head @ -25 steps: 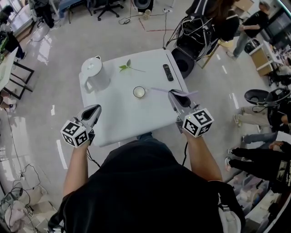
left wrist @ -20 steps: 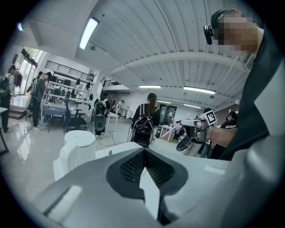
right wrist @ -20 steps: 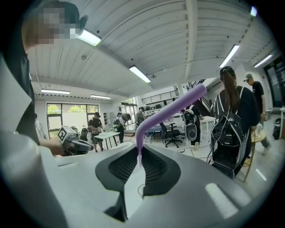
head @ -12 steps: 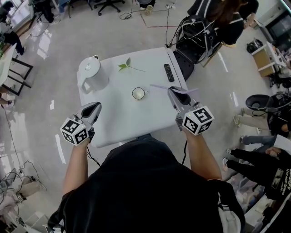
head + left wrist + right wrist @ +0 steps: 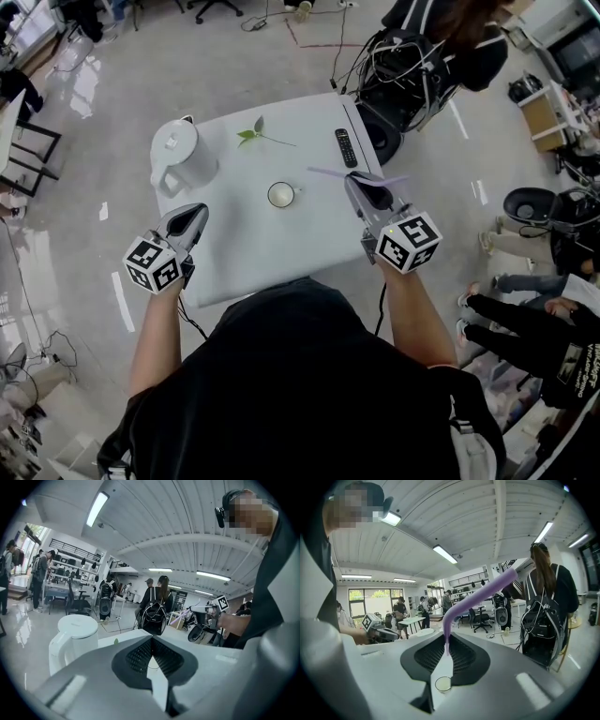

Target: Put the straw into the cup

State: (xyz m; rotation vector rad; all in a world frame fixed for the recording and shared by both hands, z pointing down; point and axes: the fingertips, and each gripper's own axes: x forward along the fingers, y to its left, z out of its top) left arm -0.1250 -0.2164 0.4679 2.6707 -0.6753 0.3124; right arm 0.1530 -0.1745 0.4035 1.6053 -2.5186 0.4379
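A small white cup (image 5: 280, 195) stands near the middle of the white table (image 5: 253, 248); it also shows low between the jaws as the cup (image 5: 443, 684) in the right gripper view. My right gripper (image 5: 355, 182) hovers at the table's right side, to the right of the cup, shut on a purple bent straw (image 5: 330, 174). From the right gripper (image 5: 447, 641) the straw (image 5: 483, 595) rises up to the right. My left gripper (image 5: 195, 216) is over the table's left front, shut, and the left gripper (image 5: 152, 639) has nothing between its jaws.
A white kettle (image 5: 175, 155) stands at the table's back left. A green leaf sprig (image 5: 255, 134) and a black remote (image 5: 345, 147) lie at the back. Cabled equipment (image 5: 403, 66) sits behind the table, and people stand at the right (image 5: 534, 328).
The head view has shifted a little. Both grippers keep nearly the same places relative to the cup, the right one still holding the straw.
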